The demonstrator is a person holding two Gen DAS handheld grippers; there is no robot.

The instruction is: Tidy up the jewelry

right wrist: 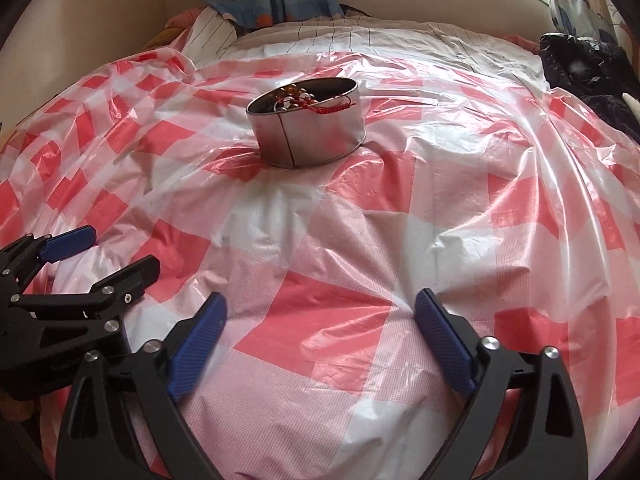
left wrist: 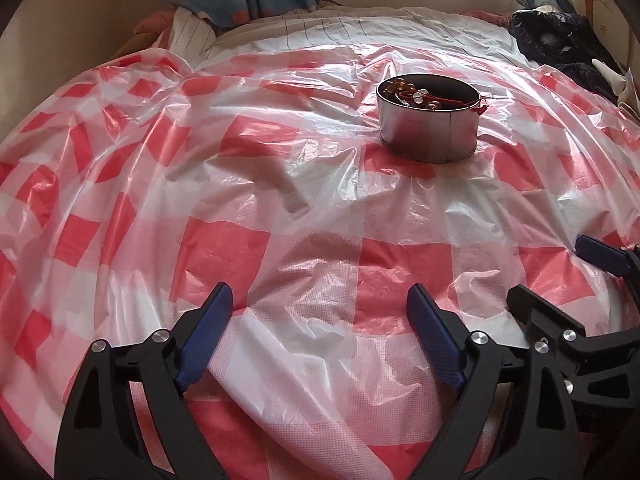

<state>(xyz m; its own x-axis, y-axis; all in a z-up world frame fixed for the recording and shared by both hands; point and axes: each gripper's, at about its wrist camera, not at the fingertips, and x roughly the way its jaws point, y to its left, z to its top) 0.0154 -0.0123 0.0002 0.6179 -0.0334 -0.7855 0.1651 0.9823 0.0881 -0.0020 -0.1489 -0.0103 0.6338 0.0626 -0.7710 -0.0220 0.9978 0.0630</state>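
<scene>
Fingers of the left gripper (left wrist: 320, 336) stand wide apart over the sheet (left wrist: 304, 248) with nothing between them, and the fingers of the right gripper (right wrist: 320, 340), just beside it, are equally apart and empty. Well ahead of both, the tin (left wrist: 427, 118) sits upright on the bed, mouth up, holding beads (left wrist: 404, 84) while a red cord (left wrist: 478, 106) hangs over its rim; its long axis runs across the left view. No loose jewelry shows, so I judge the sorting is nearly finished, and the next move should tuck the cord inside.
</scene>
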